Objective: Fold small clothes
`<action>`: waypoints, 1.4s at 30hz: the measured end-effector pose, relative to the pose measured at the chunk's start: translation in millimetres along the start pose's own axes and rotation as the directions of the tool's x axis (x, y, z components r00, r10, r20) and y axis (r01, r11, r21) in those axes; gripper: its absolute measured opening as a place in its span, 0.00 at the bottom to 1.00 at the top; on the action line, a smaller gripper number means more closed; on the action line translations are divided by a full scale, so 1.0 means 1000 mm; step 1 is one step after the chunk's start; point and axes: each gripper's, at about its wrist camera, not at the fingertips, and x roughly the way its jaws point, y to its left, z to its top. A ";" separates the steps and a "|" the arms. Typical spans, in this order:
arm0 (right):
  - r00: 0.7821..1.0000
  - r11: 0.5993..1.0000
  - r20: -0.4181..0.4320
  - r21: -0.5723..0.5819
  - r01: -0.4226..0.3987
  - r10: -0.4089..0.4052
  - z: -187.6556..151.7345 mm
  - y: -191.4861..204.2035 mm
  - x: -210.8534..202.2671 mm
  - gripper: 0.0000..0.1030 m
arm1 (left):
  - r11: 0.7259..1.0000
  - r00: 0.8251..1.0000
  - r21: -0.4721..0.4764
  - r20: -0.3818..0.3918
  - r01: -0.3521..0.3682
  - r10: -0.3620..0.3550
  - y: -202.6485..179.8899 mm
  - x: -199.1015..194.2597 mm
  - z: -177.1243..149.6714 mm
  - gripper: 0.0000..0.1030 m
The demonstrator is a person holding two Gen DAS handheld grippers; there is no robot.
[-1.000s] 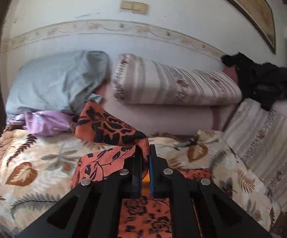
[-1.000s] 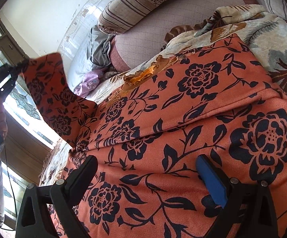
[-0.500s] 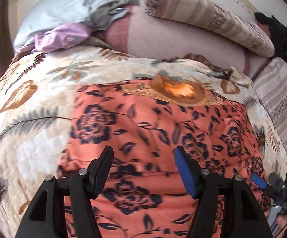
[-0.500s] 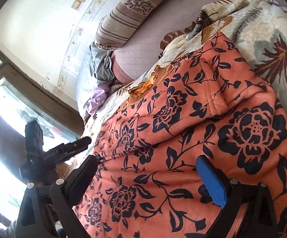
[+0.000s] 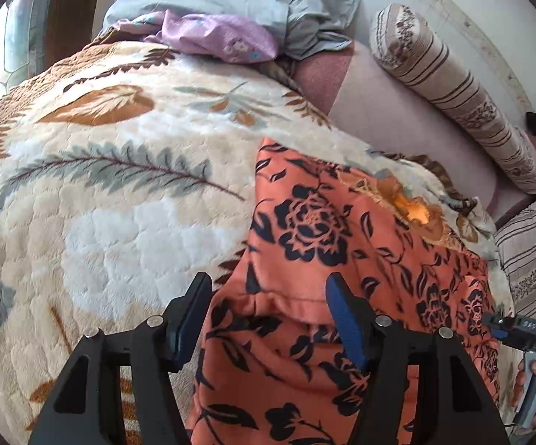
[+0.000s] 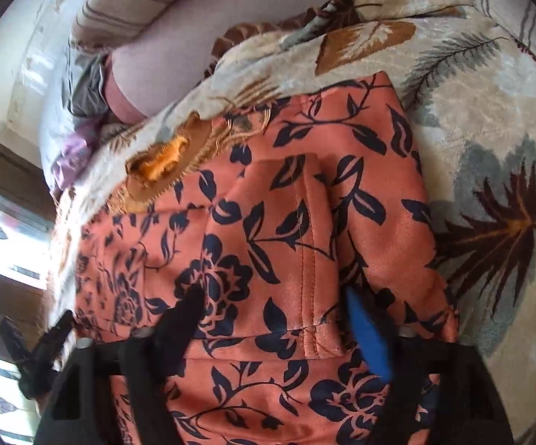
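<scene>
Garment [image 5: 334, 259] flat on blanket [image 5: 119, 193]; left claw [image 5: 268, 315] tilted down, released; right claw [image 6: 273, 319] steeper, closing astride seam.

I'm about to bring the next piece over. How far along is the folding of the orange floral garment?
Done: one fold looks made; the garment lies on the blanket with a doubled layer and hem on top. In hand: the left gripper hangs open over its near edge, and the right gripper is closing over the seam, not yet pinching. Left: at least one more fold; it is not yet a compact stack.
</scene>
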 end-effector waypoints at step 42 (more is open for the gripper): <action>0.970 0.951 0.169 0.229 -0.208 0.172 0.039 -0.032 0.005 0.74 | 0.988 0.985 0.028 -0.074 -0.154 0.155 0.007 0.021 0.006 0.70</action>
